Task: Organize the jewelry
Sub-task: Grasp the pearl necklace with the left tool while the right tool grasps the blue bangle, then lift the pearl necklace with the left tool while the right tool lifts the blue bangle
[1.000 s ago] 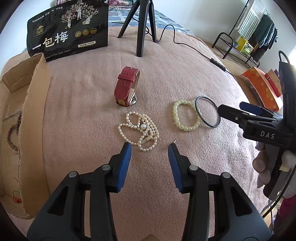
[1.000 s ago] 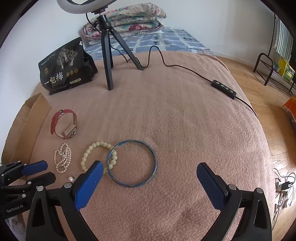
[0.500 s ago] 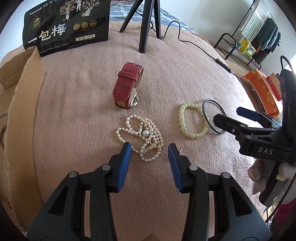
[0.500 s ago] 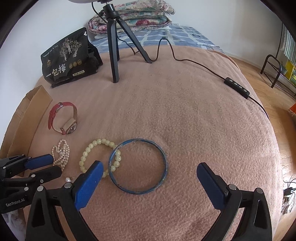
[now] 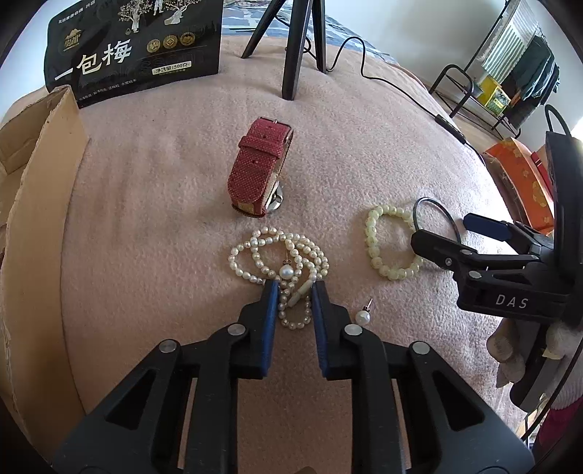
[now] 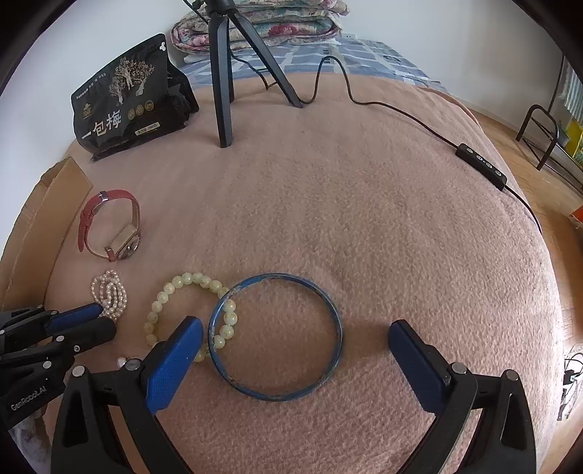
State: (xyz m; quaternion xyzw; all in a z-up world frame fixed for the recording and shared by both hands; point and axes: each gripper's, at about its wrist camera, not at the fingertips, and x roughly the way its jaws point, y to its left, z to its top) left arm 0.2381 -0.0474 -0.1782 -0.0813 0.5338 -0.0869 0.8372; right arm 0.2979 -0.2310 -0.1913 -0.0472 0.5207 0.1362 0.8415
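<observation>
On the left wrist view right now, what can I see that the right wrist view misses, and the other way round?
Only the left wrist view shows the pearl necklace spread out with the left gripper straddling its near loops, the loose pearl earring beside it, and the orange box on the floor.

Only the right wrist view shows the whole blue bangle between the right gripper's wide-open fingers, overlapping the green bead bracelet, plus the folded quilts.

Both show the red watch, black snack bag, tripod and cardboard box.
</observation>
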